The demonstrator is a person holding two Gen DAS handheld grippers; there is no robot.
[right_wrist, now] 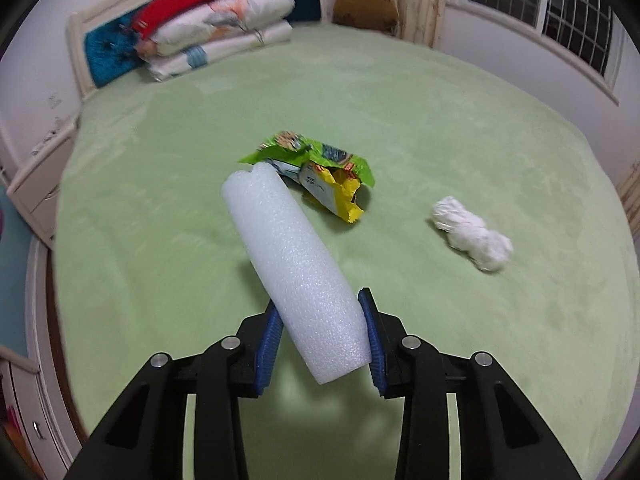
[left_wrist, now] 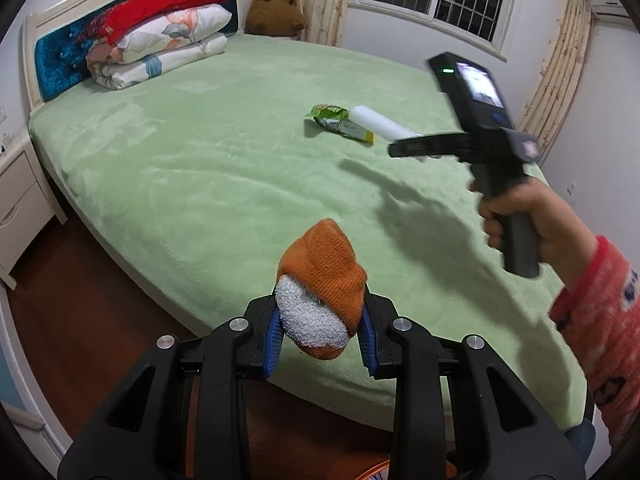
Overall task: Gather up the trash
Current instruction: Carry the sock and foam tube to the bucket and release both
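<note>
My left gripper (left_wrist: 320, 336) is shut on an orange sock (left_wrist: 324, 276) turned partly inside out, with its grey fleecy lining showing, held above the near edge of the green bed (left_wrist: 192, 168). My right gripper (right_wrist: 324, 340) is shut on a white foam tube (right_wrist: 292, 264), lifted over the bed; the tube also shows in the left wrist view (left_wrist: 380, 124). A torn green and yellow snack wrapper (right_wrist: 320, 168) lies on the bed just beyond the tube, also in the left wrist view (left_wrist: 340, 122). A crumpled white tissue wad (right_wrist: 472, 236) lies to its right.
Folded quilts and a red blanket (left_wrist: 160, 36) are stacked at the headboard. A brown plush toy (left_wrist: 276, 8) sits in the far corner by the curtain. A white nightstand (left_wrist: 20, 200) stands left of the bed. Dark wood floor (left_wrist: 80, 320) runs along the bed's near side.
</note>
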